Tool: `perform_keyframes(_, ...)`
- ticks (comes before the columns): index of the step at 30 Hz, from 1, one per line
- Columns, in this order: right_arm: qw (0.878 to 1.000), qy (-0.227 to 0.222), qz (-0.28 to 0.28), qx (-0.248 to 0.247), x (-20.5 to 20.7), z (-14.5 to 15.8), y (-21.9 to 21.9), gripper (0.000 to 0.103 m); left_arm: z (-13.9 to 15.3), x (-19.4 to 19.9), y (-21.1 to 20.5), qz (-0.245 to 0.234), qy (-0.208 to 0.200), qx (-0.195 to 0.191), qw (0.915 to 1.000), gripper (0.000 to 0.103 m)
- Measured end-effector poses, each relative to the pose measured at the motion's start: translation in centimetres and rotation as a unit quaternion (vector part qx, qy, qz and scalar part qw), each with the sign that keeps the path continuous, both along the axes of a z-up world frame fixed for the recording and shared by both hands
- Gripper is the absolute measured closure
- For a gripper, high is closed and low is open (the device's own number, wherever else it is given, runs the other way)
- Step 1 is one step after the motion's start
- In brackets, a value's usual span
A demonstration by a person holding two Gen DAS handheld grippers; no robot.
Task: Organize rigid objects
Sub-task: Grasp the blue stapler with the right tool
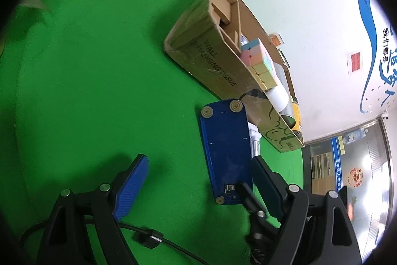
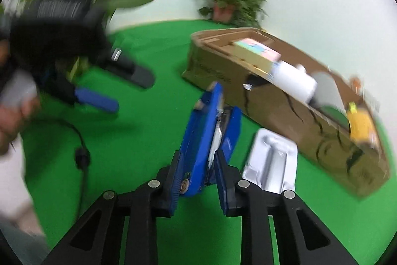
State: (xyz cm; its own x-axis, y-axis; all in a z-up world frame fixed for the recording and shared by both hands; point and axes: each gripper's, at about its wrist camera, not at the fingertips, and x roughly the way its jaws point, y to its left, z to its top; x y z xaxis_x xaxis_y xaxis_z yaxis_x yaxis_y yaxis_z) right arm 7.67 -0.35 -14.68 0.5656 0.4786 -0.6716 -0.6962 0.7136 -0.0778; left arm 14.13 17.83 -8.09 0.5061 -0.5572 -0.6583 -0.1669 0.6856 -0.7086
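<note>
The right claw [image 2: 196, 180] grips a blue stapler [image 2: 206, 135] on edge between its pads, though the blur leaves contact on the right pad uncertain. The left claw [image 1: 198, 180] stands wide open, holding nothing. Just right lies a clear plastic tray [image 2: 270, 160] on the green tabletop [image 2: 153, 96]. Beyond sits a cardboard box [image 2: 285, 101] holding a pastel cube [image 2: 255, 51] and white cylinder [image 2: 292, 81].

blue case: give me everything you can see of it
The blue case looks like hard plastic, rectangular with rounded corners and round tan feet at the corners of one flat face. It stands on edge on the green cloth, between the right gripper fingers, in front of the cardboard box. A silvery part shows along its edge.
</note>
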Motion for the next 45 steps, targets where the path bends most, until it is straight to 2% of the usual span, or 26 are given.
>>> perform_keyframes(1, 0.999, 0.024, -0.022, 0.029, 0.5, 0.3, -1.0, 0.045, 0.0, 0.2, -0.2, -0.003, -0.001, 0.002, 1.0000, 0.020)
perform_keyframes(2, 0.997, 0.043, -0.039, 0.048, 1.0, 0.4, -1.6, 0.021, -0.1, 0.1, -0.4, -0.005, -0.001, 0.003, 1.0000, 0.020)
perform_keyframes(5, 0.990, 0.113, -0.045, 0.078, 3.0, -0.4, -2.1, 0.037, -0.2, 0.5, -0.8, -0.011, 0.001, -0.003, 0.9999, 0.020)
perform_keyframes(6, 0.988, 0.127, -0.045, 0.079, 3.5, -0.8, -1.7, 0.038, -0.3, 0.6, -0.9, -0.012, 0.002, -0.003, 0.9999, 0.020)
perform_keyframes(7, 0.989, 0.118, -0.046, 0.082, 3.7, -0.8, -1.5, 0.040, -0.2, 0.7, -0.9, -0.013, 0.001, -0.001, 0.9999, 0.020)
perform_keyframes(8, 0.989, 0.115, -0.046, 0.076, 4.0, -1.0, -1.0, 0.050, -0.2, 0.6, -1.0, -0.014, 0.000, 0.001, 0.9999, 0.020)
perform_keyframes(9, 0.988, 0.133, -0.048, 0.067, 4.7, -1.4, -0.4, 0.060, -0.2, 0.6, -0.9, -0.014, -0.001, 0.002, 0.9999, 0.020)
perform_keyframes(11, 0.984, 0.159, -0.063, 0.056, 5.6, -2.3, 0.1, 0.066, 0.0, 0.6, -0.8, -0.014, -0.001, 0.001, 0.9999, 0.020)
perform_keyframes(15, 0.990, 0.122, -0.063, 0.027, 5.0, -2.5, 1.0, 0.071, 0.1, 0.4, -0.2, -0.008, -0.005, 0.002, 1.0000, 0.020)
perform_keyframes(17, 0.995, 0.079, -0.060, -0.008, 4.1, -2.1, 1.5, 0.072, -0.1, 0.4, 0.0, -0.006, -0.005, -0.001, 1.0000, 0.020)
perform_keyframes(19, 0.995, -0.013, -0.054, -0.082, 2.6, -2.0, 2.4, 0.072, -0.1, 0.4, 0.1, -0.006, -0.006, -0.003, 1.0000, 0.020)
perform_keyframes(20, 0.986, -0.082, -0.047, -0.137, 1.5, -2.4, 2.9, 0.072, 0.0, 0.4, 0.1, -0.007, -0.008, -0.003, 0.9999, 0.020)
perform_keyframes(21, 0.973, -0.136, -0.039, -0.183, 0.6, -2.9, 3.2, 0.072, 0.0, 0.4, 0.2, -0.008, -0.009, -0.003, 0.9999, 0.020)
perform_keyframes(22, 0.950, -0.201, -0.021, -0.238, -0.6, -3.9, 3.7, 0.072, -0.1, 0.4, 0.2, -0.008, -0.009, -0.002, 0.9999, 0.020)
perform_keyframes(24, 0.902, -0.287, 0.017, -0.323, -2.7, -6.1, 4.4, 0.069, -0.3, 0.5, 0.2, -0.008, -0.008, -0.004, 0.9999, 0.020)
perform_keyframes(25, 0.896, -0.295, 0.024, -0.331, -3.2, -6.3, 4.5, 0.067, -0.5, 0.5, 0.3, -0.007, -0.005, -0.007, 0.9999, 0.020)
perform_keyframes(26, 0.905, -0.282, 0.033, -0.317, -3.6, -6.0, 4.4, 0.059, -0.7, 0.5, 0.3, -0.008, -0.003, -0.011, 0.9999, 0.020)
perform_keyframes(27, 0.931, -0.236, 0.046, -0.276, -3.7, -5.0, 4.1, 0.036, -0.8, 0.5, 0.2, -0.010, 0.000, -0.015, 0.9998, 0.020)
perform_keyframes(29, 0.969, -0.159, 0.054, -0.184, -3.6, -2.8, 3.1, 0.016, -1.0, 0.4, 0.0, -0.019, 0.006, -0.023, 0.9995, 0.020)
perform_keyframes(31, 0.992, -0.074, 0.061, -0.078, -2.7, -0.4, 1.6, 0.016, -1.2, 0.3, -0.2, -0.023, 0.010, -0.030, 0.9993, 0.020)
perform_keyframes(34, 0.999, 0.016, 0.034, -0.021, 0.3, 0.0, 0.3, 0.018, -1.5, 0.4, -0.9, -0.030, 0.017, -0.038, 0.9987, 0.020)
perform_keyframes(36, 0.997, 0.067, 0.021, -0.011, 2.1, -0.9, 0.1, 0.042, -1.7, 0.7, -1.6, -0.038, 0.023, -0.032, 0.9985, 0.020)
perform_keyframes(37, 0.995, 0.095, 0.014, -0.008, 2.9, -1.7, 0.0, 0.044, -1.7, 0.8, -2.1, -0.043, 0.025, -0.030, 0.9983, 0.020)
perform_keyframes(39, 0.994, 0.112, -0.003, -0.014, 3.2, -3.0, -0.7, 0.049, -1.6, 0.9, -2.7, -0.050, 0.027, -0.032, 0.9979, 0.020)
perform_keyframes(43, 0.996, 0.085, -0.020, -0.022, 2.0, -3.5, 0.1, 0.052, -1.6, 0.9, -3.9, -0.063, 0.027, -0.034, 0.9971, 0.020)
perform_keyframes(45, 0.995, 0.097, -0.037, -0.015, 2.0, -3.7, 0.4, 0.052, -1.4, 0.9, -4.4, -0.069, 0.024, -0.025, 0.9971, 0.018)
